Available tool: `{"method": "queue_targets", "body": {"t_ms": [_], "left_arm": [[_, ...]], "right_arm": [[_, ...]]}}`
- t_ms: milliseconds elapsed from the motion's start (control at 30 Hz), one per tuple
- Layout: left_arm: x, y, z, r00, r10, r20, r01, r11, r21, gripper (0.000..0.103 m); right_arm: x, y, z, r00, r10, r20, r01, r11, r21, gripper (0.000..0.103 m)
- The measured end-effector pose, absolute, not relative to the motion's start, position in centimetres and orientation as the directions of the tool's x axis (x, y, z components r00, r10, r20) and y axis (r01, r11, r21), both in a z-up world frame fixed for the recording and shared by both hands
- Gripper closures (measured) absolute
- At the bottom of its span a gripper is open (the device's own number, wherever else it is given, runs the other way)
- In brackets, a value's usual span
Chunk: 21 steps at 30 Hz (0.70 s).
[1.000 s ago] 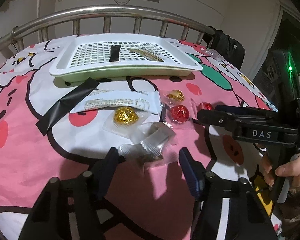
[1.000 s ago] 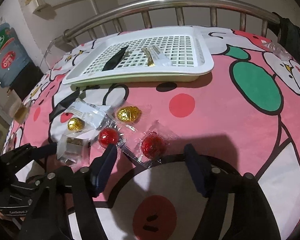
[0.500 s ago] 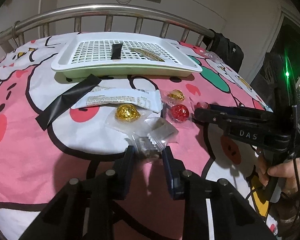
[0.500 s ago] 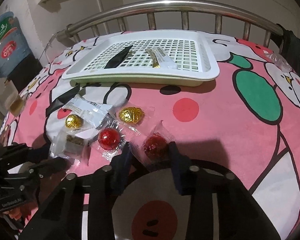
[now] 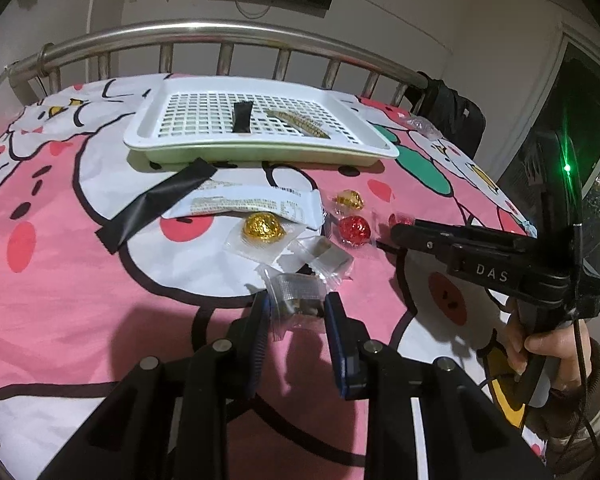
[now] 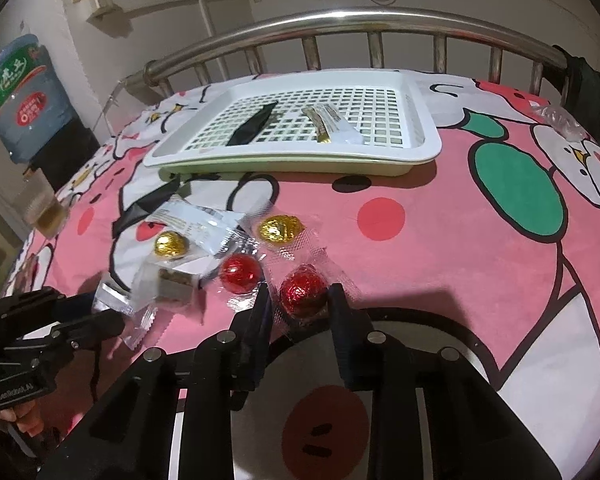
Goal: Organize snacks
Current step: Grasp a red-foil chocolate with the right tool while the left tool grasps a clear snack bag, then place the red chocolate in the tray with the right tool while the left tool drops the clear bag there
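Observation:
My left gripper (image 5: 297,305) is shut on a clear snack packet (image 5: 294,286) on the pink bedspread; its pads pinch the packet's near end. The jaws of my right gripper (image 6: 299,304) are closing, and its pads touch the wrapper of a red foil candy (image 6: 303,292) between them. Beside these lie a second red candy (image 6: 240,274), two gold foil candies (image 6: 171,245) (image 6: 280,229), another clear packet (image 5: 328,256), a long white packet (image 5: 252,204) and a black strip (image 5: 156,204). The white slotted tray (image 5: 148,136) further back holds a black sachet (image 5: 242,117) and a gold bar (image 5: 300,124).
A metal bed rail (image 5: 220,32) runs behind the tray. A water jug (image 6: 20,92) and a cup of yellowish liquid (image 6: 46,208) stand off the bed's left side. A black bag (image 5: 456,116) hangs at the far right, with a crumpled clear wrapper (image 6: 560,120) nearby.
Both grippers have gone from wide open to closed around their snacks, the left on the clear packet and the right on the red candy. Neither hand has shifted much.

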<state>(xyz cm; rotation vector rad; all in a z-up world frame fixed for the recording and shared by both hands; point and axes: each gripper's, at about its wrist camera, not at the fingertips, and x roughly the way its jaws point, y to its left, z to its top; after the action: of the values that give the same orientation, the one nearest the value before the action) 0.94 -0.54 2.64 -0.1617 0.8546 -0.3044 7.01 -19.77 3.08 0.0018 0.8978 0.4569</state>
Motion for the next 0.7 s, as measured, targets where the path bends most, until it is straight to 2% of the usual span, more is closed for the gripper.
{"method": "queue_targets", "body": {"t_ms": [33, 100, 133, 700], "left_arm": [[0.8, -0.5, 2.8, 0.618, -0.330, -0.713, 0.199, 0.944, -0.264, 0.075], [0.8, -0.5, 2.9, 0.620, -0.331, -0.711, 0.198, 0.943, -0.267, 0.085], [0.8, -0.4, 2.9, 0.618, -0.336, -0.710, 0.197, 0.941, -0.274, 0.086], [0.5, 0.6, 4.2, 0.648, -0.344, -0.679, 0.181, 0.936, -0.301, 0.086]], "right_arm": [[6.9, -19.8, 3.2, 0.535, 0.389, -0.750, -0.384, 0.903, 0.194, 0.077], [6.5, -19.8, 3.5, 0.537, 0.398, -0.744, -0.392, 0.898, 0.199, 0.077], [6.4, -19.8, 3.6, 0.537, 0.403, -0.742, -0.396, 0.896, 0.200, 0.077], [4.9, -19.2, 5.1, 0.540, 0.442, -0.716, -0.440, 0.874, 0.208, 0.077]]}}
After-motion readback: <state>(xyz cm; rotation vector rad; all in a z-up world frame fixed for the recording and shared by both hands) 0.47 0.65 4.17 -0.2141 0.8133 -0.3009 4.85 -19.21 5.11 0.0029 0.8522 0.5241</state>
